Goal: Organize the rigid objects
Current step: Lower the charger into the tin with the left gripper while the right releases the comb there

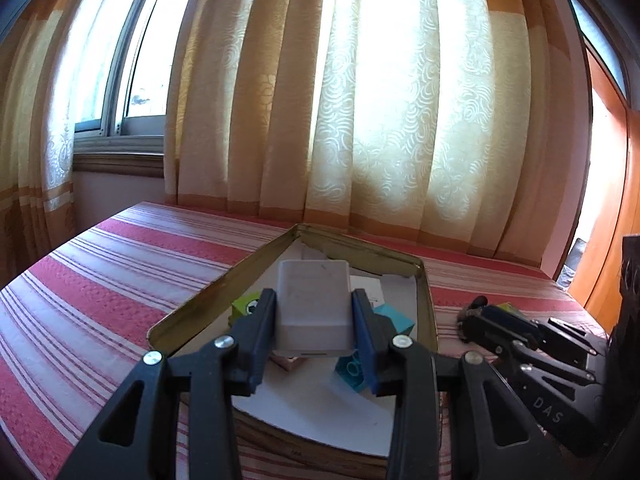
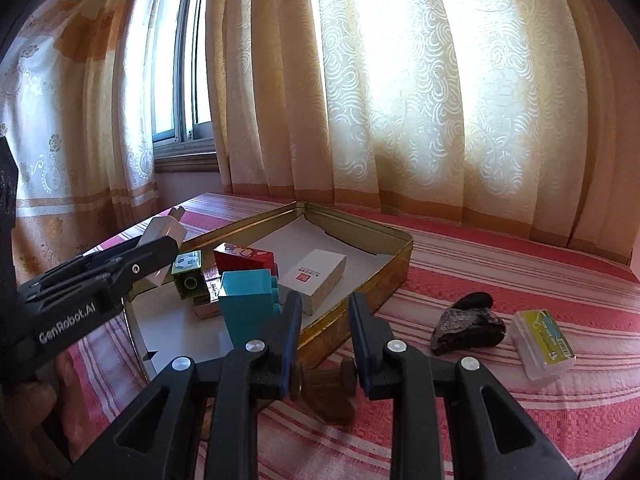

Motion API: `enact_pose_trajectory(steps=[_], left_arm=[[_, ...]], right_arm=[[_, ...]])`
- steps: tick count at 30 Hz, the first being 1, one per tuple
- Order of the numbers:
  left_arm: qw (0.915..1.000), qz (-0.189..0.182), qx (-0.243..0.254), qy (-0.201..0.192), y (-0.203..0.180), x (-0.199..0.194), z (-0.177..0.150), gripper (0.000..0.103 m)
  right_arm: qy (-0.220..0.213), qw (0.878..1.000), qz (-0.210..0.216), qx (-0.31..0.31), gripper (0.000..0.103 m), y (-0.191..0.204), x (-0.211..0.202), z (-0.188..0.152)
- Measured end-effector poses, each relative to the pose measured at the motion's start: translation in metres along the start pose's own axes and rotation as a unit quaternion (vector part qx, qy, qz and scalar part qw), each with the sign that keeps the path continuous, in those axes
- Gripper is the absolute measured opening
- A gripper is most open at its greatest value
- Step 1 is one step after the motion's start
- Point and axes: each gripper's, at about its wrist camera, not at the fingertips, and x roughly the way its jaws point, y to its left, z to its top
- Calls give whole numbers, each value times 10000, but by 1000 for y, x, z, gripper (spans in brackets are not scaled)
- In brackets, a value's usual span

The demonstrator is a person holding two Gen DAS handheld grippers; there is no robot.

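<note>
Left gripper clamps a white charger block above the gold tin. Right gripper clamps a brown wooden spool, near side of tin.

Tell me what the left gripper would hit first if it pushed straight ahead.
Probably the tin's far wall. The left gripper holds a white block above the tin, pointing slightly down toward the far end; depth is unclear.
</note>
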Motion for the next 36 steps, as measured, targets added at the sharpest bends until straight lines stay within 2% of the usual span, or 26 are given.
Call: enact_pose_trajectory(steps=[5,10,11,12,16,20,24,27,28,29,31,32,36], left_arm=[[10000,-48,42,-45,-3,-1,0,37],[9999,-92,-40,-48,0,-2,1,37],[9999,-94,-45,-49,0,-2,1,37],[9999,-96,-40,-48,0,-2,1,37],[9999,-101,-16,-53,-1,-3,1,37],[9999,-111,-40,-46,0,-3,0,37],[9999,-119,-54,-58,0,-6,0,37],[9999,-120,-3,-49,-2,-7,-1,37],[9999,-121,10,-46,-2,-8,-1,37],[9999,-122,24,-44,-2,-9,-2,37],[9999,-116,43,-66,-2,-11,-2,37],[9999,-111,52,-69,-2,-11,-3,37],[9999,-131,13,-24,0,-10,-3,37]], right_arm=[[175,9998,88,84,27,-7,0,-3],[549,9981,80,274,27,-20,-1,-13],[665,9972,127,305,23,-22,0,-15],[731,9968,142,298,3,-22,0,-17],[757,9967,141,251,1,-22,0,-18],[1295,9904,374,297,2,-29,6,-19],[1518,9876,350,199,16,-33,-9,-29],[1779,9833,314,223,17,-35,-11,-39],[1824,9824,324,238,22,-36,-10,-41],[1899,9807,363,276,27,-37,-9,-44],[1909,9805,332,317,60,-38,-10,-47],[1892,9809,320,306,64,-37,-12,-48],[1928,9802,435,136,65,-31,-16,-53]])
